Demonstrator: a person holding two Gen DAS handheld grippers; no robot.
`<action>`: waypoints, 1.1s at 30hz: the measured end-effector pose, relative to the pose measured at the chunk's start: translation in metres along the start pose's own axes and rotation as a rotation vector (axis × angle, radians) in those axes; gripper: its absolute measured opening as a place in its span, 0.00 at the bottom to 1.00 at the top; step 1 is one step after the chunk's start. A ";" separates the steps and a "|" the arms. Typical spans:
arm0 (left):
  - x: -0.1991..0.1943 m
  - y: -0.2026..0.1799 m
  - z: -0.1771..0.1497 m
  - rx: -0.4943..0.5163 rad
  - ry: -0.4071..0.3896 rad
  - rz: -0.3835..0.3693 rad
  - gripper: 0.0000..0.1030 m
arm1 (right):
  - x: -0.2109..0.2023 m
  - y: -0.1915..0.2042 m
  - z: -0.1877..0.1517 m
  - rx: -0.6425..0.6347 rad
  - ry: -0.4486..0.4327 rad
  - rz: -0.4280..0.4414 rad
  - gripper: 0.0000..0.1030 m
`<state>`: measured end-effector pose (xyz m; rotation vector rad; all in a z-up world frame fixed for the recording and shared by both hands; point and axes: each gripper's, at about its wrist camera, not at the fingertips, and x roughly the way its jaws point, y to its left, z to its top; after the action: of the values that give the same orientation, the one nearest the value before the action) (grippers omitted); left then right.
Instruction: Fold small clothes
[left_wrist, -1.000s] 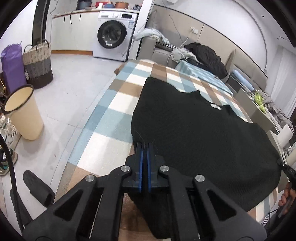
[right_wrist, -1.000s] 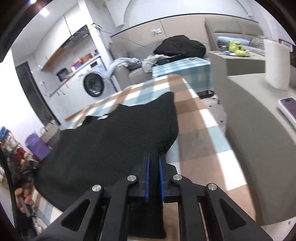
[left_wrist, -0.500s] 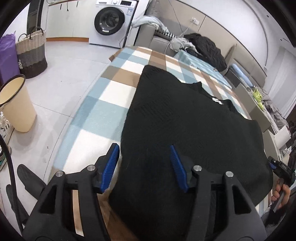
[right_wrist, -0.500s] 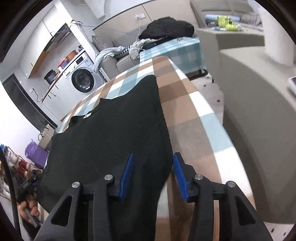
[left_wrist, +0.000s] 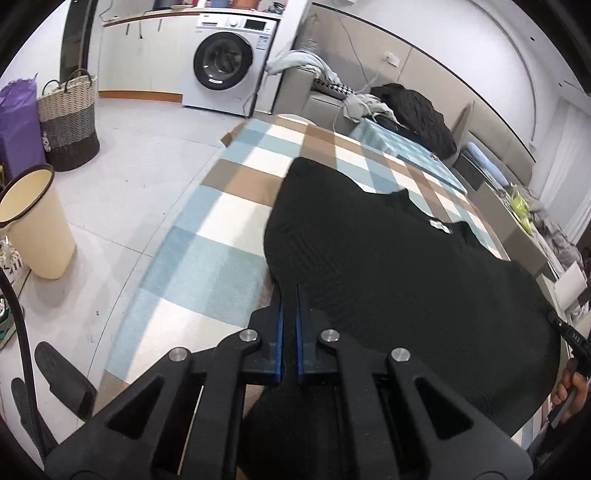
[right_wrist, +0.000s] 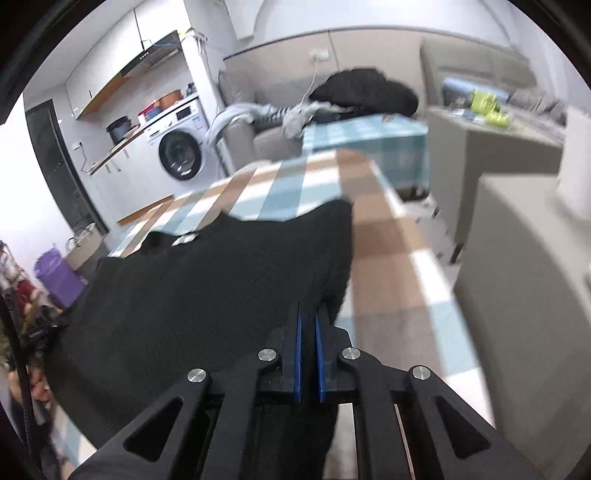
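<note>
White walls, pale grey tile floor (left_wrist: 122, 166). Front-load washing machine (left_wrist: 225, 62) under a counter at the far wall; woven basket (left_wrist: 68, 122) and cream bin (left_wrist: 33, 225) on the floor to its left. Grey sofa (left_wrist: 321, 96) piled with clothes beyond the far edge of the checked table (left_wrist: 229, 206). Even, bright light.

A black knitted sweater (left_wrist: 406, 280) lies spread flat across the checked surface (left_wrist: 236, 206), neckline with a small white label facing the far edge. Its hem hangs over the near edge.

"DAS" in white letters on the black right gripper (left_wrist: 576, 338) at frame edge.
</note>
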<state>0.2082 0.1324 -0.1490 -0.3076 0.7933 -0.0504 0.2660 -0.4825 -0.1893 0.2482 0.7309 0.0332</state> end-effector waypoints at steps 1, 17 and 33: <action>0.004 0.003 0.000 -0.010 0.016 0.003 0.03 | 0.001 -0.003 0.001 0.005 0.001 -0.025 0.05; -0.051 0.009 -0.031 -0.041 0.038 0.041 0.46 | -0.055 0.013 -0.022 0.075 0.011 0.055 0.47; -0.079 0.005 -0.094 -0.185 0.065 -0.048 0.55 | -0.045 0.113 -0.076 0.032 0.131 0.302 0.60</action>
<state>0.0852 0.1263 -0.1578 -0.5023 0.8572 -0.0327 0.1880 -0.3618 -0.1879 0.3879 0.8197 0.3276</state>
